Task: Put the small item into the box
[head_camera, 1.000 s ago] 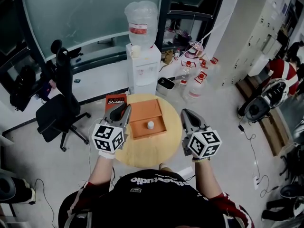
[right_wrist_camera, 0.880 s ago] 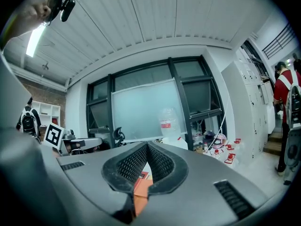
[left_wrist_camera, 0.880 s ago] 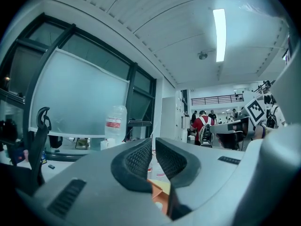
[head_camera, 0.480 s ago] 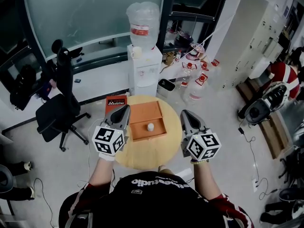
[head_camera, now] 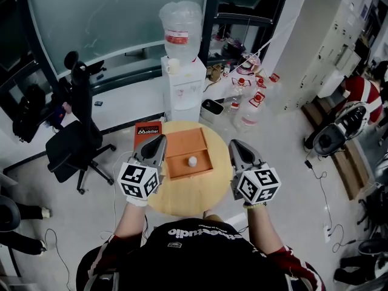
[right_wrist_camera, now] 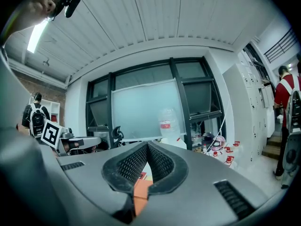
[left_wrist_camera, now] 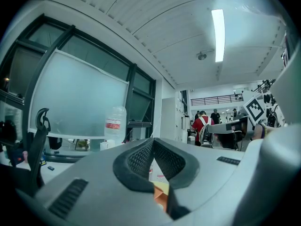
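Orange and flat, the box [head_camera: 185, 141] is sitting in the middle of the round wooden table [head_camera: 182, 199]. The small item [head_camera: 192, 160], a little white thing, is lying inside the sunken part of the box, near its middle. It is too small in this view to tell just what it is.

The left gripper [head_camera: 159, 140] is hovering just beside the box's left edge, with its jaws pressed together on nothing. The right gripper [head_camera: 234, 145] is hovering near the right edge, and its jaws are also together, holding nothing.

So the job is looking finished. The best thing now is being gentle. That means keeping both grippers up and off to the sides and not bumping the box. Knocking or tipping the box looks like the only way the white thing could roll out.
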Available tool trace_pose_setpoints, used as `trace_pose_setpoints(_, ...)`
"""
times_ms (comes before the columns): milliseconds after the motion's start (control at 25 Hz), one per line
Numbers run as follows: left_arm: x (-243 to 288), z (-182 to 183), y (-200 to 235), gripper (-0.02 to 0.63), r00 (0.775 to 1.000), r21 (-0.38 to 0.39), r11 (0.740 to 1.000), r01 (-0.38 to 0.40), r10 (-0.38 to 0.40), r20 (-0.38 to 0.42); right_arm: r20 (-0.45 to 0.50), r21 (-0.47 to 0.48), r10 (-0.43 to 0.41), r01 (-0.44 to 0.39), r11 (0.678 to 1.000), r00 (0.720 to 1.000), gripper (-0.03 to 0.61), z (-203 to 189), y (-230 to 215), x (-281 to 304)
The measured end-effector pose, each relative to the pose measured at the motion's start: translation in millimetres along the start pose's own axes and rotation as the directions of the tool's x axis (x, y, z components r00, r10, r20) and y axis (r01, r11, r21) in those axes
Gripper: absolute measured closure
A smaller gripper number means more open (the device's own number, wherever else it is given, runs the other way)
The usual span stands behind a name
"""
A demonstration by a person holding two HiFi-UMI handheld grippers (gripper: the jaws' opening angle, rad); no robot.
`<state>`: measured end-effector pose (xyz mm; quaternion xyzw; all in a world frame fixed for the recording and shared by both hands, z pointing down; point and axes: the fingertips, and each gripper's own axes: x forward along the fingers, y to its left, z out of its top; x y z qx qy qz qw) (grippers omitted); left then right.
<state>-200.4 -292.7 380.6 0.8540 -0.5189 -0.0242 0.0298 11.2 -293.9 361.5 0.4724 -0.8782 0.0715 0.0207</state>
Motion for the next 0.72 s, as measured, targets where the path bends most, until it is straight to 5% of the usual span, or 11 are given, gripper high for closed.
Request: trace_pose_setpoints(720, -7.7, 2.1, -2.0, 0.597, 1.0, 0.004, 1.0, -0.008, 0.008, -0.004, -0.004, 0.004, 0.001, -0.001, 1.0, 1.0, 0.552, -2.2, 3.1, -5.5)
